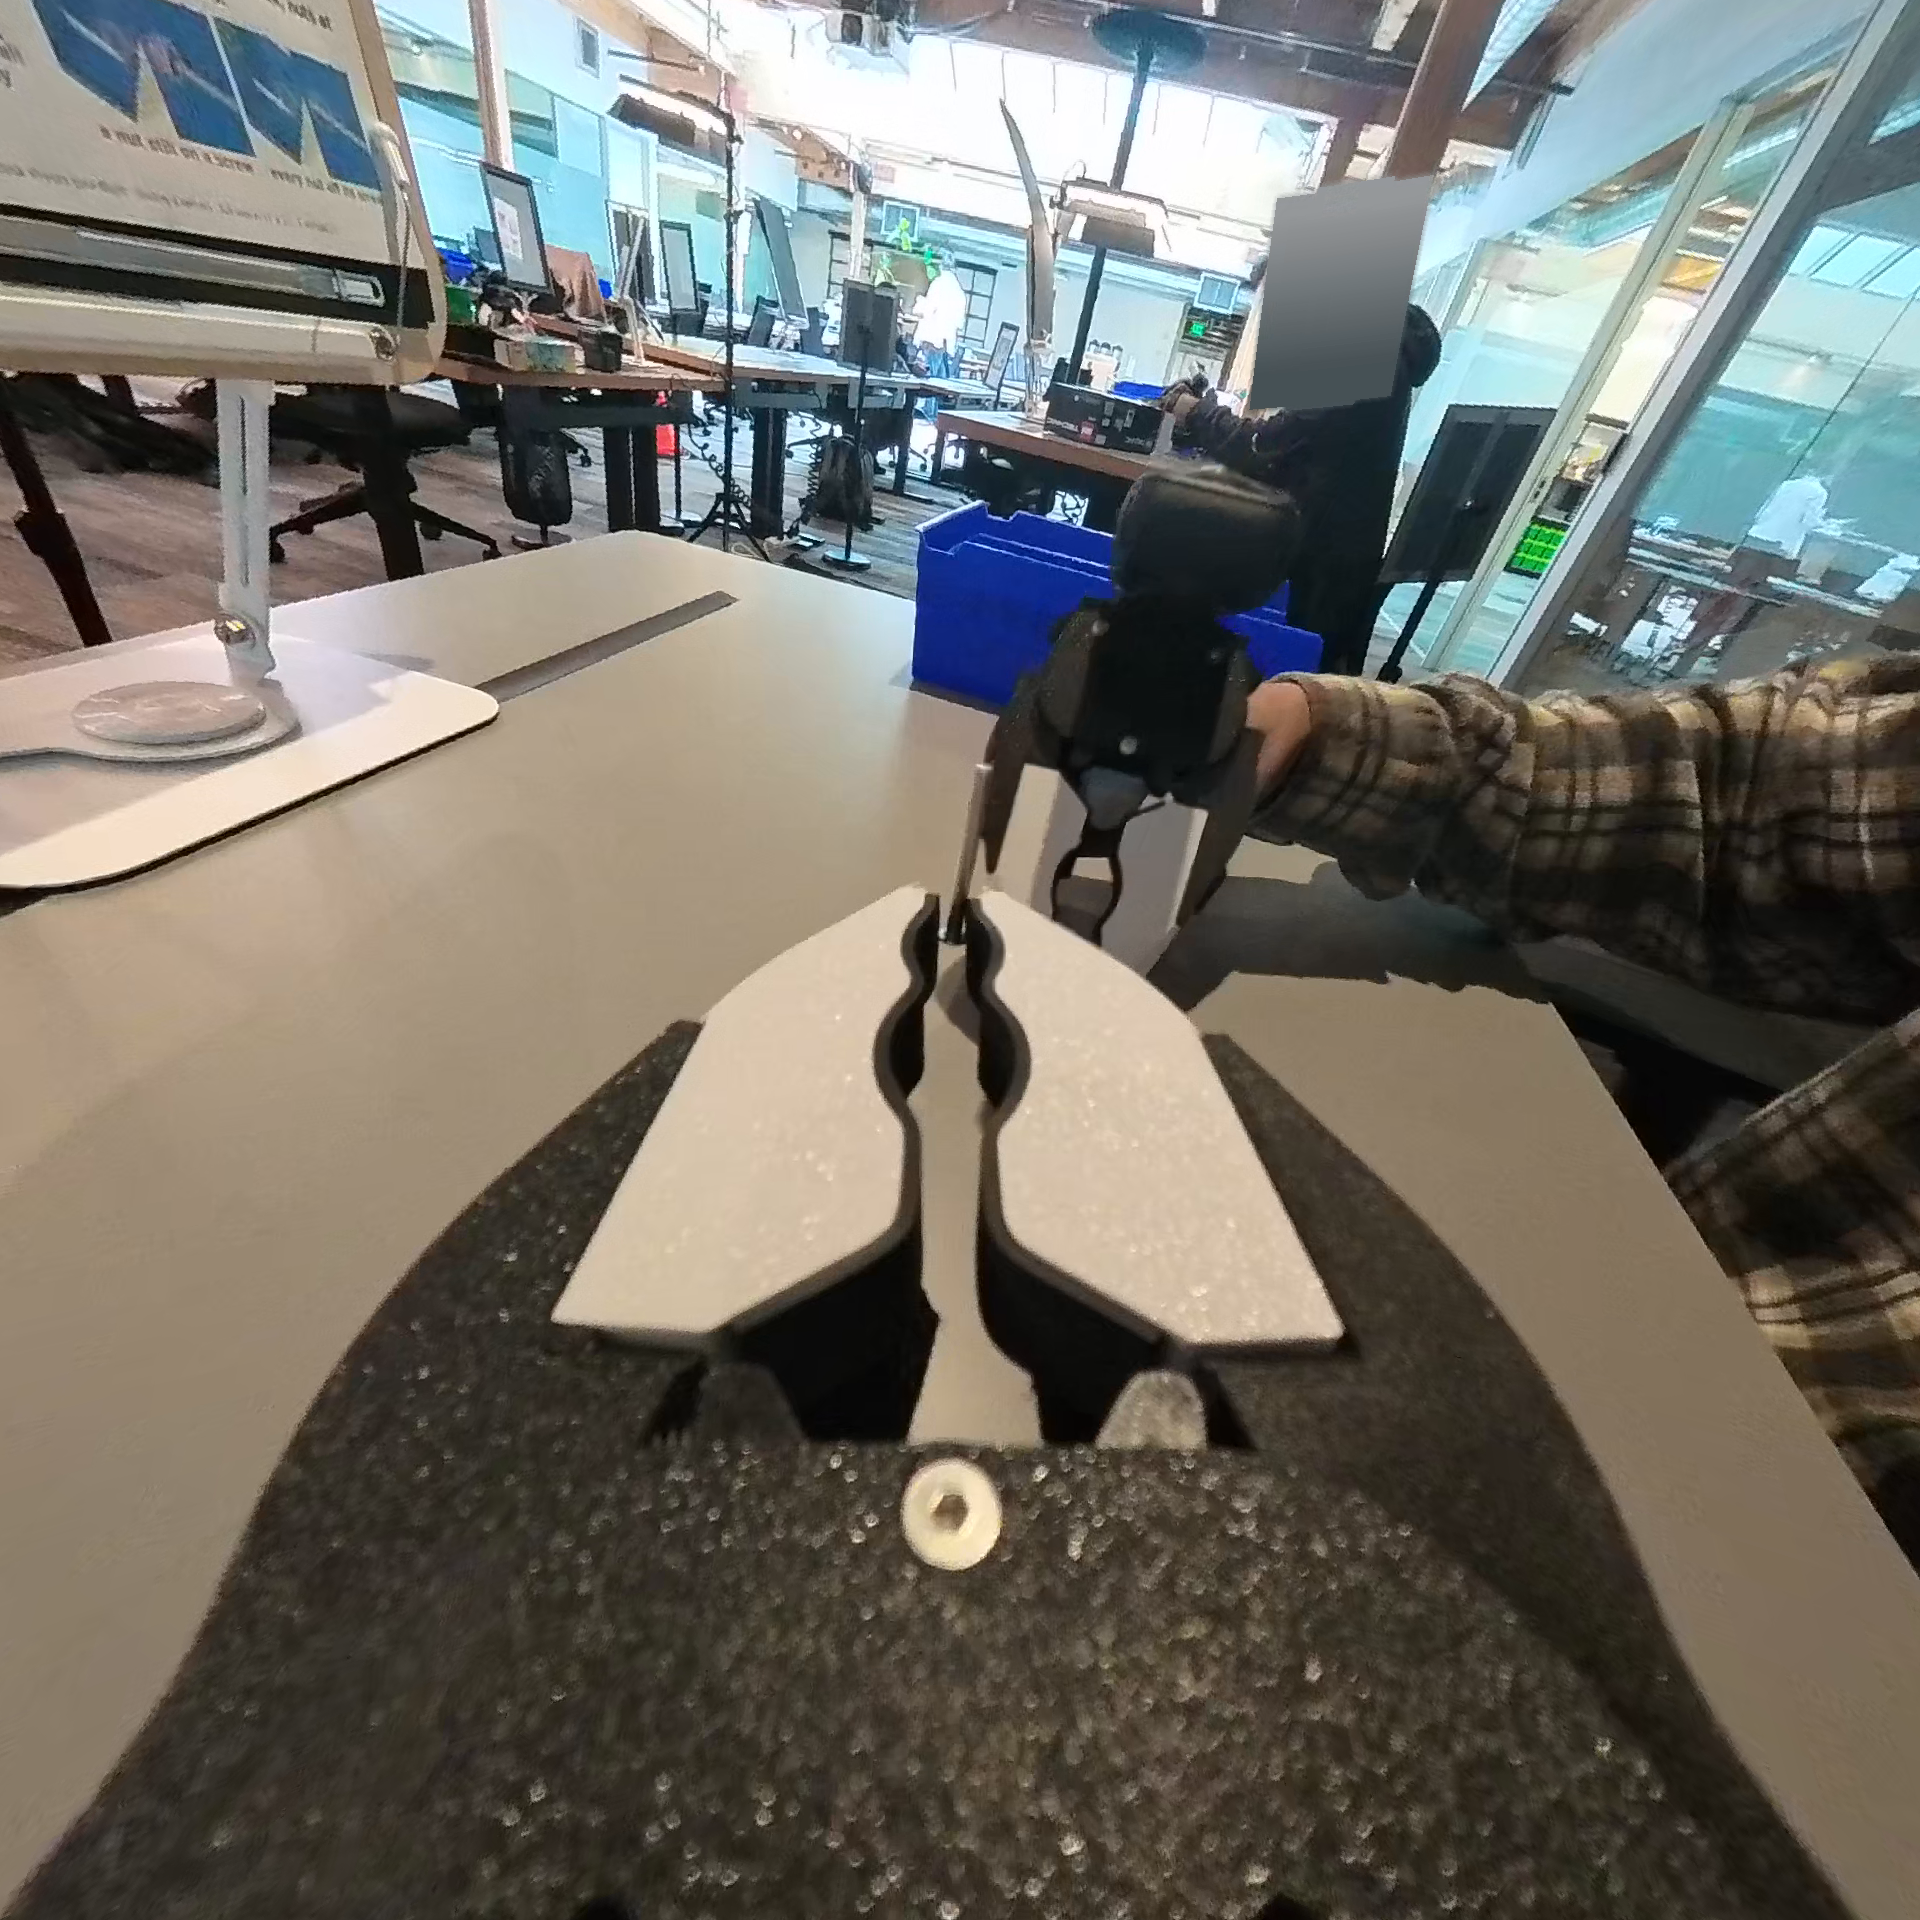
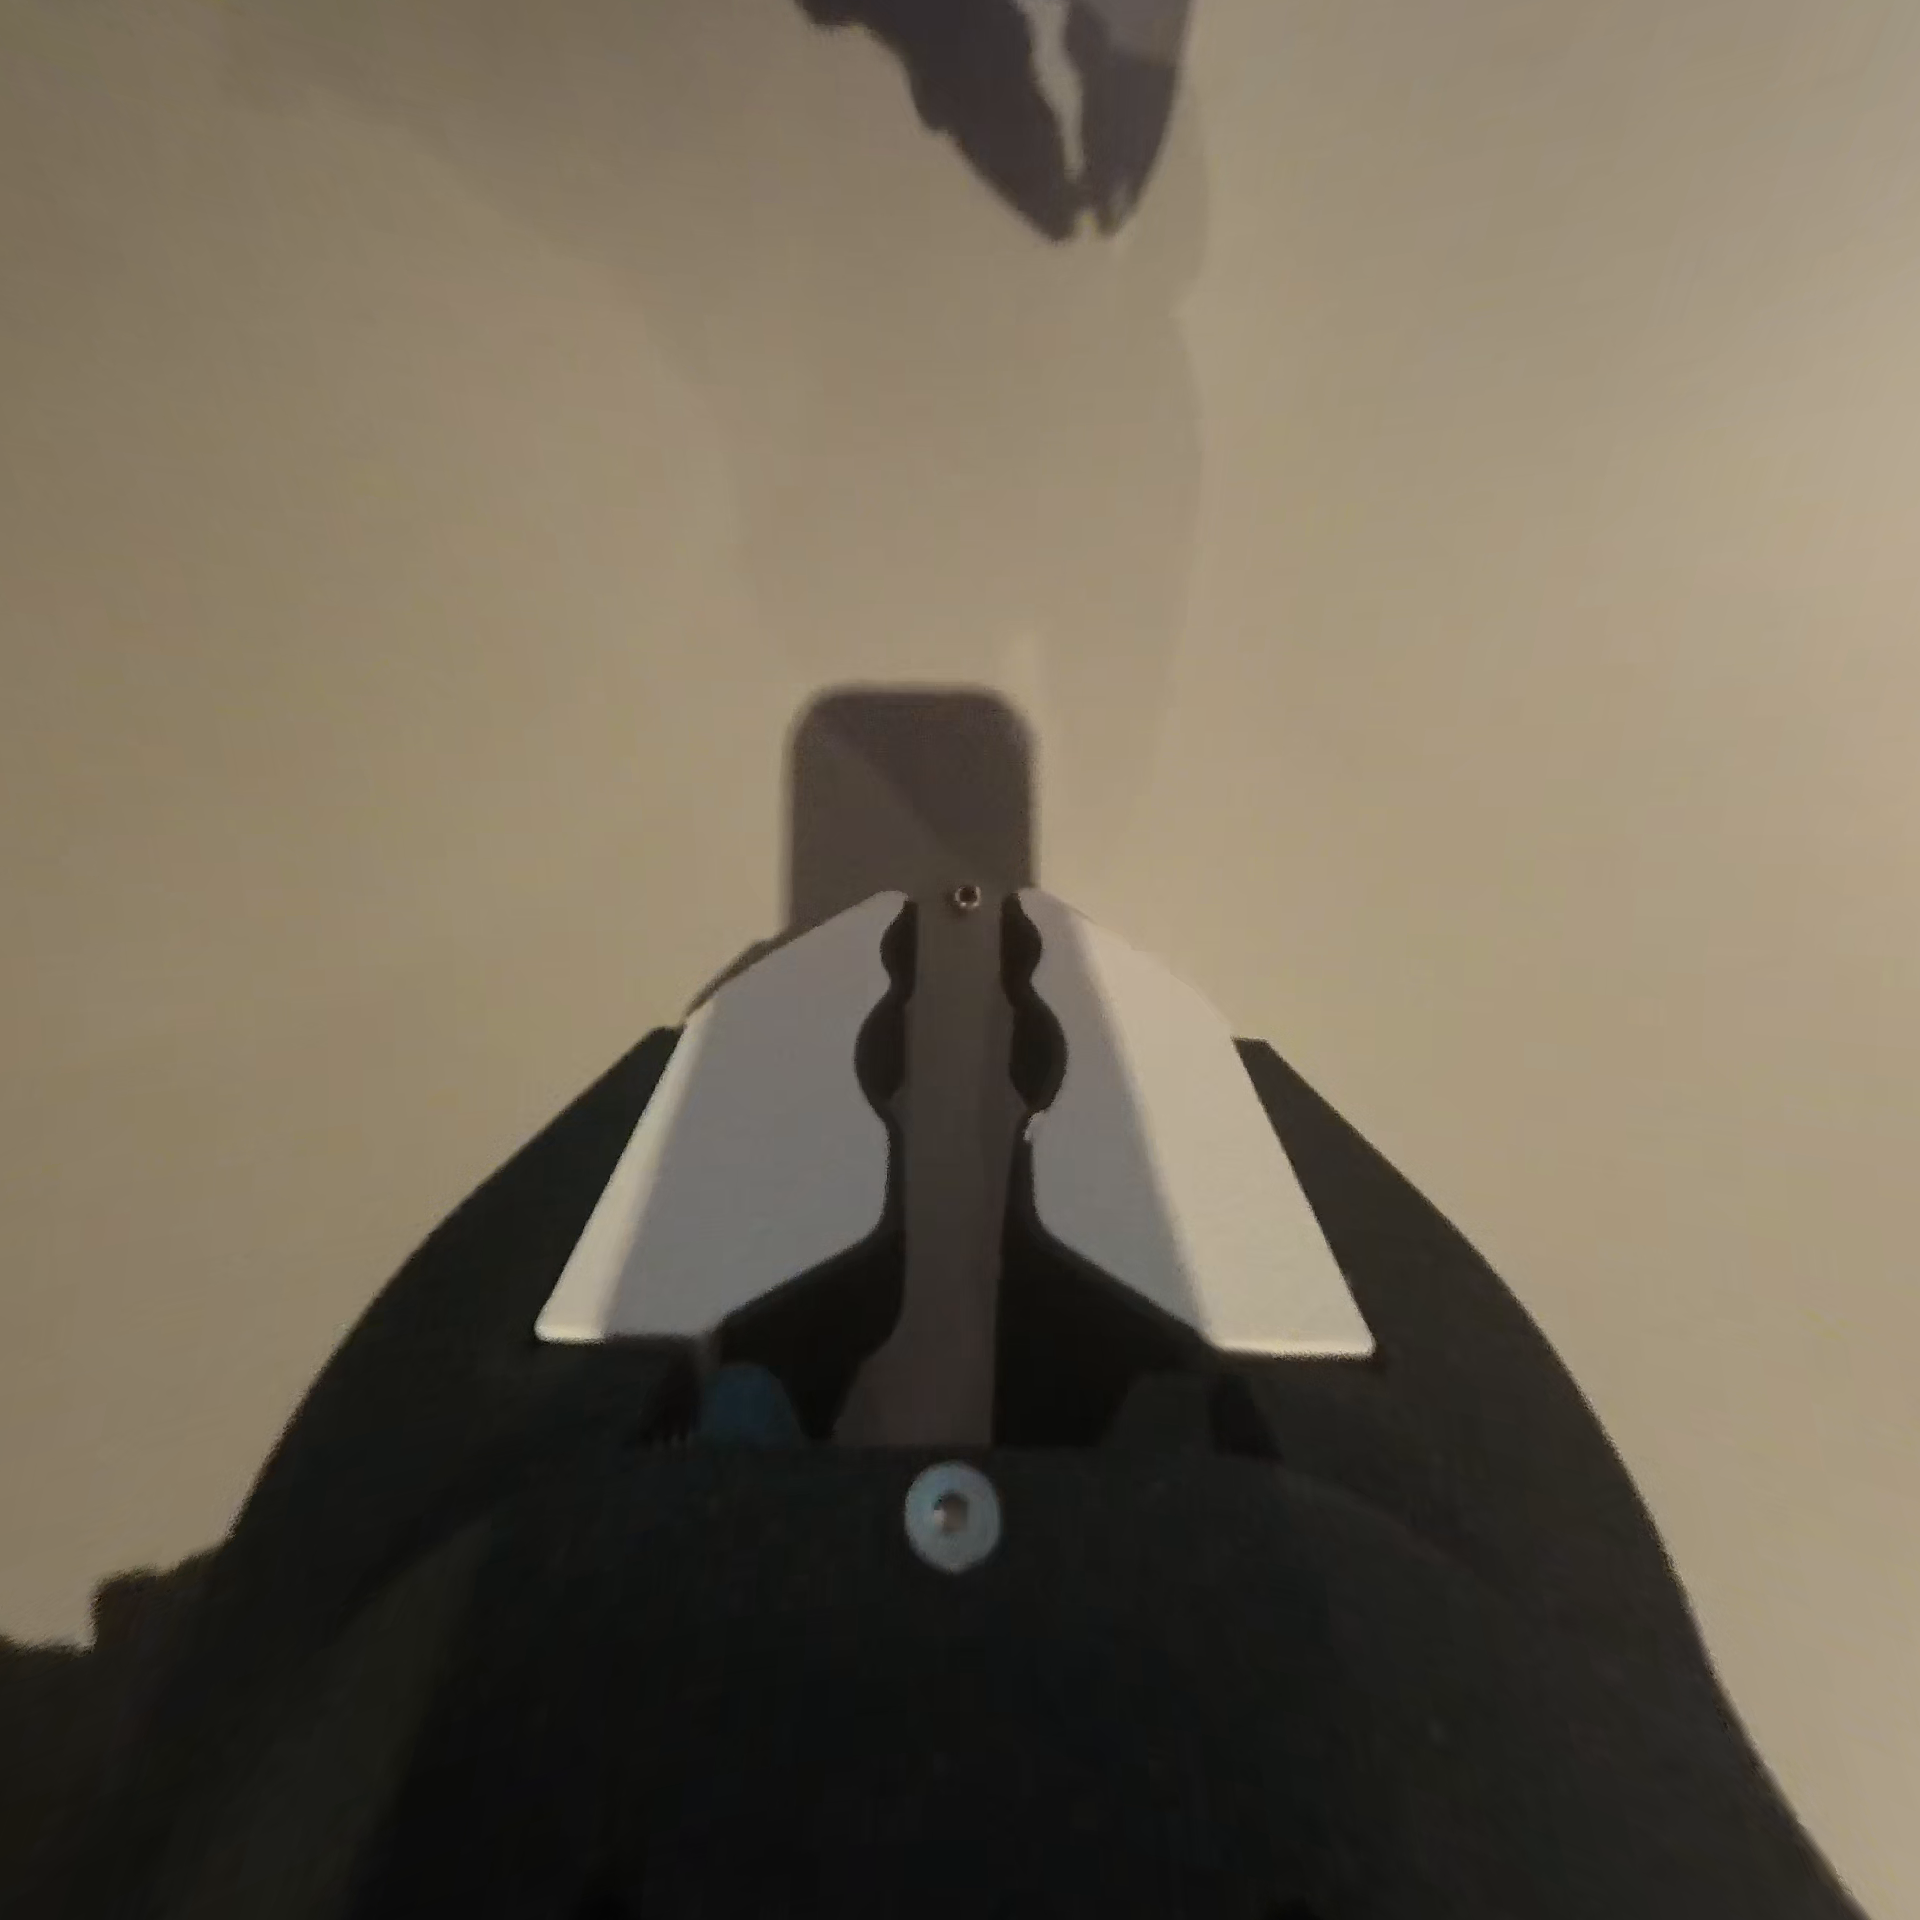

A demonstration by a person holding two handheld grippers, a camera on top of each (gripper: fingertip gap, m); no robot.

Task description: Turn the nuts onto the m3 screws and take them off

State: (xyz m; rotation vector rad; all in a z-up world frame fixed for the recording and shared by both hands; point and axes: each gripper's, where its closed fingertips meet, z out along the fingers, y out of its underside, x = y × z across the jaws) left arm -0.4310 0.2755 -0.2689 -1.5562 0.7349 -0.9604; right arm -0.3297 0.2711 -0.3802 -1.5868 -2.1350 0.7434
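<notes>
My left gripper is pinching the lower end of a long thin screw, fingertips pressed in on it so that it stands almost upright above the grey worktop, towards the worktop's right edge. My right gripper shows in the left wrist view just beyond the screw, pointing down at the worktop with its dark fingers spread; one of them stands just beside the top of the screw, and I cannot tell whether it touches. In the right wrist view that gripper looks straight down with a gap between its tips, and a small screw end sits in that gap, seen end on, over a dark rounded block on the worktop. I cannot make out a nut on either screw. A white stand rests near the far left corner, a blue bin past the far edge.
</notes>
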